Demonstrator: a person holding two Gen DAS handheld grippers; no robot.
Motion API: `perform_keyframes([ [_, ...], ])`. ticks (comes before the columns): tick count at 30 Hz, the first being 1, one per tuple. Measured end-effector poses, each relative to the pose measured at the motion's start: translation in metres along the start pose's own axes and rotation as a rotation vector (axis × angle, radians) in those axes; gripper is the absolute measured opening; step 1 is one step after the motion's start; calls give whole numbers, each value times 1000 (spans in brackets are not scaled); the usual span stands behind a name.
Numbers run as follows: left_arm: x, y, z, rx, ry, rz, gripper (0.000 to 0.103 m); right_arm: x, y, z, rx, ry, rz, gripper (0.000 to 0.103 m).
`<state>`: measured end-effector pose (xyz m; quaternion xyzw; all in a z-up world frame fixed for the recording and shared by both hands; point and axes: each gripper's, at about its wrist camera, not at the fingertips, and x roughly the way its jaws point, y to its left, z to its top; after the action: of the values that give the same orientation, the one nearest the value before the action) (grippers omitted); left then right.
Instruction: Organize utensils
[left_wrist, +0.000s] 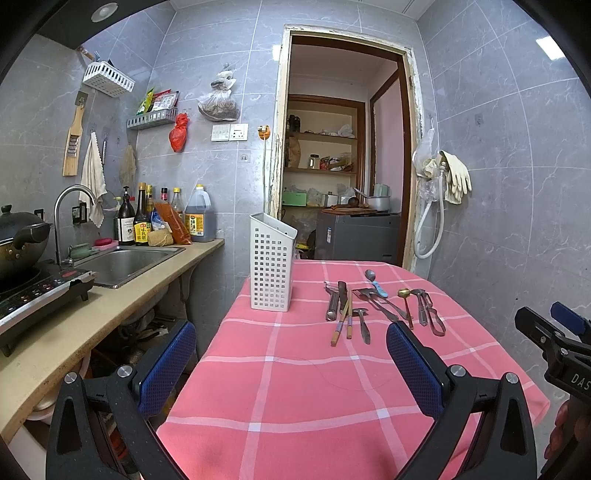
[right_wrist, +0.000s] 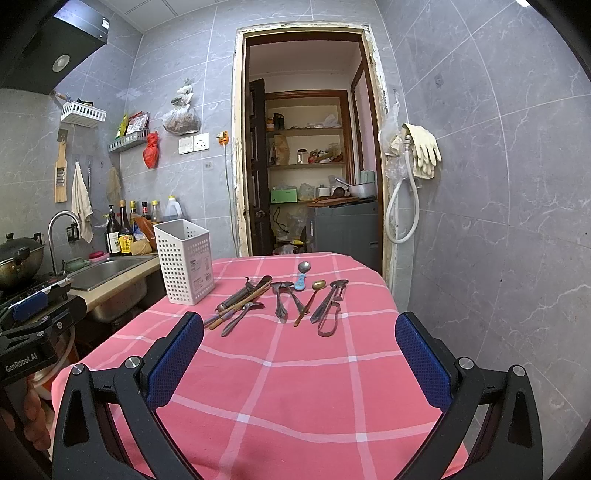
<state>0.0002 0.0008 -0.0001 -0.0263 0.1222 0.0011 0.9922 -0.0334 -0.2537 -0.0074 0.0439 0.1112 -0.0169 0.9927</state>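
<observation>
Left gripper (left_wrist: 291, 365) spread wide above the near part of the pink checked tablecloth (left_wrist: 295, 398), nothing between the blue pads, pointing slightly downward. Right gripper (right_wrist: 299, 362) likewise spread wide and empty over the same cloth, clear of every utensil. Utensils (right_wrist: 280, 302) lying loose in a row across the far half of the table, well ahead of both grippers, none yet in the white perforated holder (left_wrist: 271, 266). Holder standing upright at the far left corner of the table, apart from the row; interior not visible from the left wrist view, only a strip of inner wall from the right wrist view, so contents cannot be told. Identified in the row: a spoon with a light blue handle (right_wrist: 301, 278) farthest back, a gold-coloured spoon (right_wrist: 314, 291), a pair of chopsticks (left_wrist: 341, 321) lying beside a steel-handled tool, and a peeler-like tool with a loop (right_wrist: 328, 314) at the right end. Middle items overlapping and too small to name with confidence; exact count not determinable. Near edge of the table hidden behind the gripper bodies in both views. Part of a second gripper body cut off at the right edge of the left wrist view, and another at the left edge of the right wrist view; fingertips of a hand barely visible beneath each.
</observation>
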Motion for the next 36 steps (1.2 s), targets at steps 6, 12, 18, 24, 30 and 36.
perform_keyframes([
  [6,0,0,0,-2,1,1,103,0,0,0,1,0,0,102],
  [12,0,1,-1,-2,-1,-1,103,-1,0,0,2,1,0,102],
  [18,0,1,-1,-2,-2,0,103,-1,0,0,3,0,0,102],
  [24,-3,1,0,-2,-1,0,103,-1,0,0,3,0,0,102],
  [30,-3,1,0,-2,-2,-1,103,-2,0,1,3,-1,0,102],
  [36,-3,1,0,-3,-1,-1,103,-2,0,2,3,1,0,102],
])
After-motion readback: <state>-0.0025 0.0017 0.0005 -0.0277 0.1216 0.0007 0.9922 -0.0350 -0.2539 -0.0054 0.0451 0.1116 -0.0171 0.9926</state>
